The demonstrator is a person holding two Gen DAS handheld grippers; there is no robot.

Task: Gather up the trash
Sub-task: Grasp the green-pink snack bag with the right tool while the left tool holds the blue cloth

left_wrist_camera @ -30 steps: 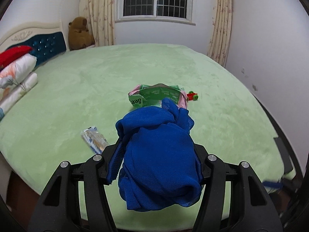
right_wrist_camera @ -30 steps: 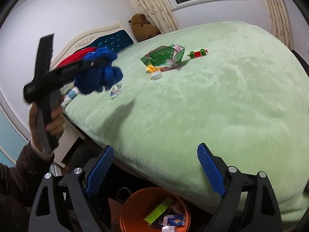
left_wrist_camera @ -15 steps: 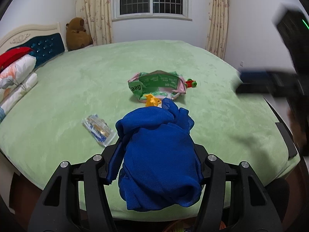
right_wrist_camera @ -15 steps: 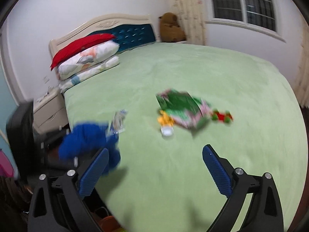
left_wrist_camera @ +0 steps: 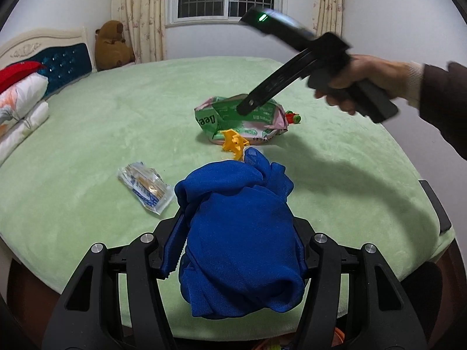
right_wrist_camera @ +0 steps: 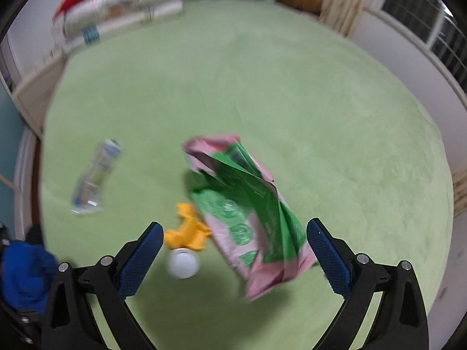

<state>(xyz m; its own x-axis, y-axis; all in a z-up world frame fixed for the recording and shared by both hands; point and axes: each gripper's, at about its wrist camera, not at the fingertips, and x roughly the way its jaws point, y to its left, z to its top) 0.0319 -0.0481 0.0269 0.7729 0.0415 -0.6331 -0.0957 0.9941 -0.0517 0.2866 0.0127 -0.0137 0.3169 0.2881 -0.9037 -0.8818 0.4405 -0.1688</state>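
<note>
Right gripper (right_wrist_camera: 233, 250), fingers spread wide and empty, hangs over green bag (right_wrist_camera: 248, 213); bag's long axis runs upper-left to lower-right. Left gripper (left_wrist_camera: 238, 233) clamps blue cloth (left_wrist_camera: 239, 242).

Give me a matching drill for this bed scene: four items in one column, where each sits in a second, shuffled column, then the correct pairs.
Items
1. blue cloth
2. green and pink bag
3. clear wrapper
4. brown plush bear

Places
A. lying alone on the green blanket, beside the left gripper
B. by the curtain at the headboard end
C. clamped in the left gripper
D. under the open right gripper

Pairs: 1-C, 2-D, 3-A, 4-B
</note>
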